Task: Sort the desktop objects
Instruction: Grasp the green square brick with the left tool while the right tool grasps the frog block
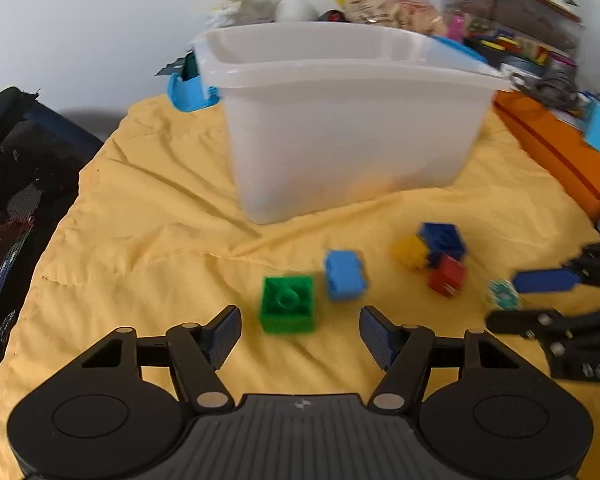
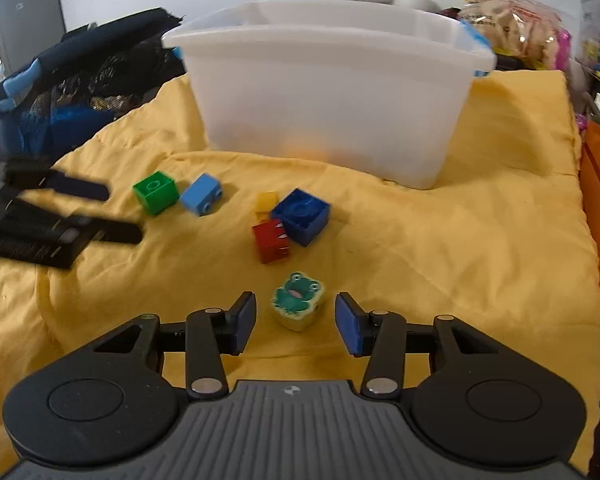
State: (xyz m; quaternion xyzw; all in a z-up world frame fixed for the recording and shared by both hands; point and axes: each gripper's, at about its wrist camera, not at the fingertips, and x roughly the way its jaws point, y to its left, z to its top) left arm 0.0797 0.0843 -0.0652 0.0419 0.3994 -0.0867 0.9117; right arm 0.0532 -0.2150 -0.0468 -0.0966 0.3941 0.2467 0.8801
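Approaching for pickup: left gripper (image 1: 300,334) spread before the green block (image 1: 287,305), right gripper (image 2: 296,322) spread astride the frog block (image 2: 296,300), both mid-cloth (image 2: 460,260). Next: close, lift into bin (image 2: 328,108).

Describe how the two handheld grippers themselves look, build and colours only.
Both match. The left gripper and right gripper each have black linkage arms with silver pivot pins, two round black discs flanking a ribbed grey body, and a small round black-and-white mark at its top edge. The fingers carry ribbed blue pads. No cables, hands or sleeves are visible.
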